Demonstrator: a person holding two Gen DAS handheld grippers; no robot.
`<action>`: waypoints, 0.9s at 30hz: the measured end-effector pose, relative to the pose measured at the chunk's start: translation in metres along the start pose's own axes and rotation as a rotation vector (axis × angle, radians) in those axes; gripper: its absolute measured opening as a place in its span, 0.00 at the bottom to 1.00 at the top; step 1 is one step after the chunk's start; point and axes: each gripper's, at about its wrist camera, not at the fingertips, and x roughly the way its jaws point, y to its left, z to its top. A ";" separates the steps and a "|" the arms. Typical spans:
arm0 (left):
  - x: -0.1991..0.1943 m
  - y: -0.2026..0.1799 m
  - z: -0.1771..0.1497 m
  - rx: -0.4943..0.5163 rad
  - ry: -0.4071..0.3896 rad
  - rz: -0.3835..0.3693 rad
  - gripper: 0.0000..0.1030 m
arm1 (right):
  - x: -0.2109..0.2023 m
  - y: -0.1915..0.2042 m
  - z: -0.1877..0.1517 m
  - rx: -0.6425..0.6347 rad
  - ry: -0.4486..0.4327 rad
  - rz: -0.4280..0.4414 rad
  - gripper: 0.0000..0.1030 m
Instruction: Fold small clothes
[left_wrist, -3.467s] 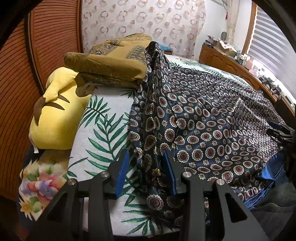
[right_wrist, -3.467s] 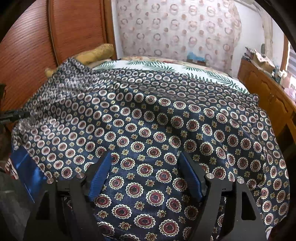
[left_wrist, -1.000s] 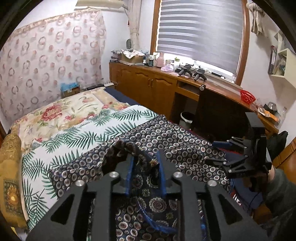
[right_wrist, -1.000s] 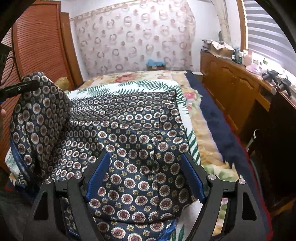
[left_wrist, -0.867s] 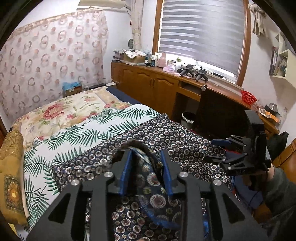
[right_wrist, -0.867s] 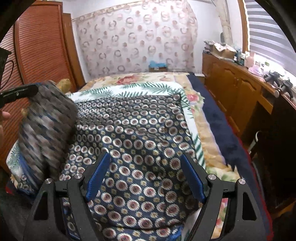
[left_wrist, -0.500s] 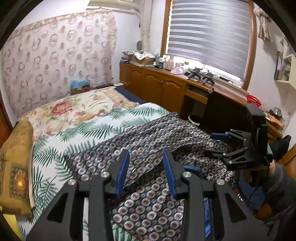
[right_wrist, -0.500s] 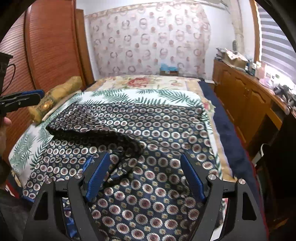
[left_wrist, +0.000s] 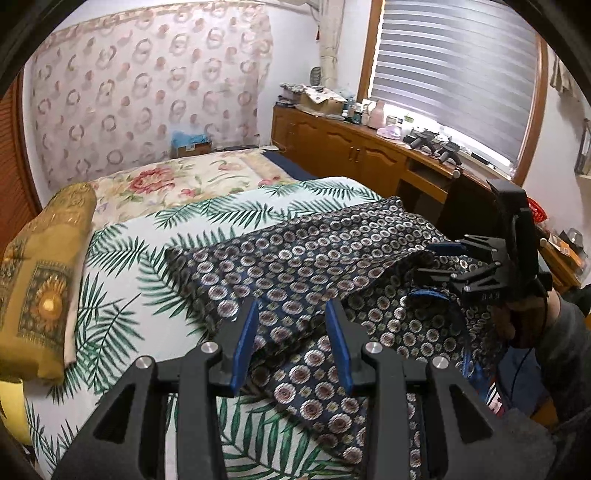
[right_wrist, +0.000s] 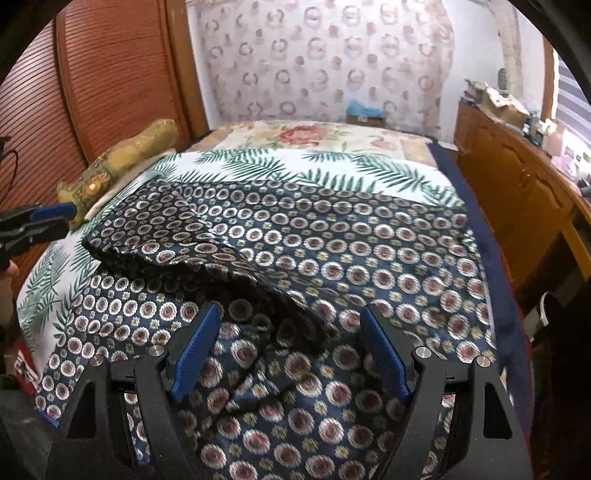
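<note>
Both tongs empty — left tongs (left_wrist: 291, 325) narrow gap, right tongs (right_wrist: 291, 350) wide — over folded patterned garment (right_wrist: 332, 243).

Garment (right_wrist: 332, 251) lies on the bed (right_wrist: 240, 162), one part doubled over itself toward my left. Pillow (left_wrist: 40, 273) lies along the bed's left edge. Cabinets (left_wrist: 351, 155) run along the right. My fingers (right_wrist: 195, 347) hover above the garment's near edge.
</note>
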 end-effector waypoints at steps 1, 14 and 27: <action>0.000 0.002 -0.002 -0.006 0.002 0.003 0.35 | 0.005 0.002 0.001 -0.007 0.011 0.009 0.78; -0.004 0.016 -0.015 -0.057 -0.008 0.028 0.35 | 0.026 0.037 0.006 -0.156 0.044 0.028 0.06; -0.003 0.015 -0.017 -0.063 -0.017 0.032 0.35 | -0.059 0.005 -0.013 -0.025 -0.160 0.021 0.02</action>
